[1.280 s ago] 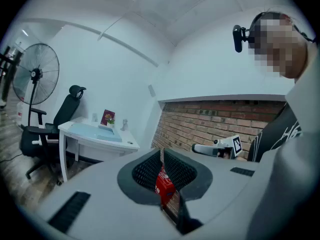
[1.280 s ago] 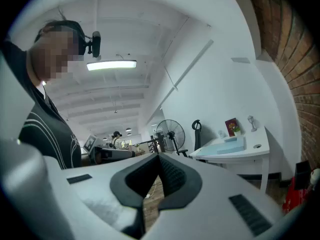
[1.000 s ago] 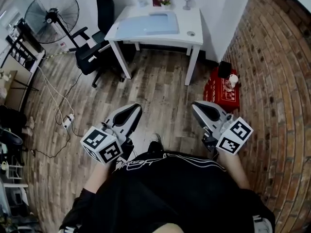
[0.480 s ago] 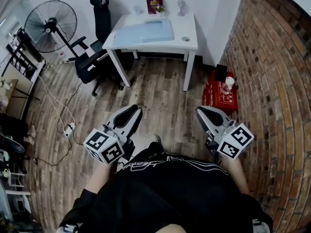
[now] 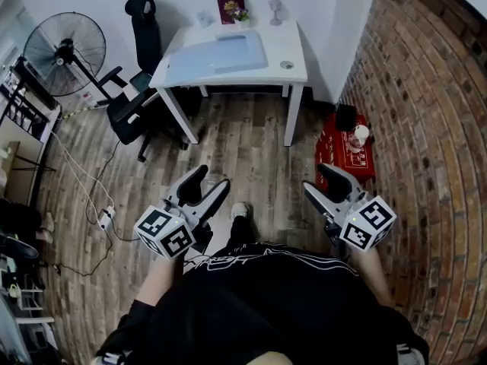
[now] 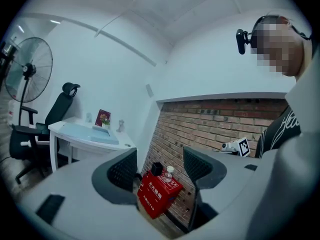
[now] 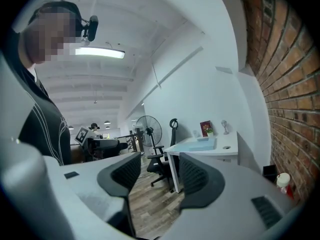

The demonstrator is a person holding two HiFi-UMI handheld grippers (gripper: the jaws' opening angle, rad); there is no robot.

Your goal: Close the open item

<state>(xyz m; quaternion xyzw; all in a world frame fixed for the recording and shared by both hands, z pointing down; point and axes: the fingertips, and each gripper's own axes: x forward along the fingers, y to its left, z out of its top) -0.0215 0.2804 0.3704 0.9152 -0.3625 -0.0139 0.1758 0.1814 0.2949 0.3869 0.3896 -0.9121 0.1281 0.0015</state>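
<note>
Head view, wood-plank floor [image 5: 243,139], rough brick wall [image 5: 434,143], white rectangular desk [image 5: 297,40]

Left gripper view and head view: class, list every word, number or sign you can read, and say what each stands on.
Nothing reads clearly.
Red box: white characters and digits on its side, too blurred to read.
Black shirt: white lettering, cut off and blurred.
Marker cube: black-and-white square codes, no words.
Red frame on the desk: too small to read.
</note>
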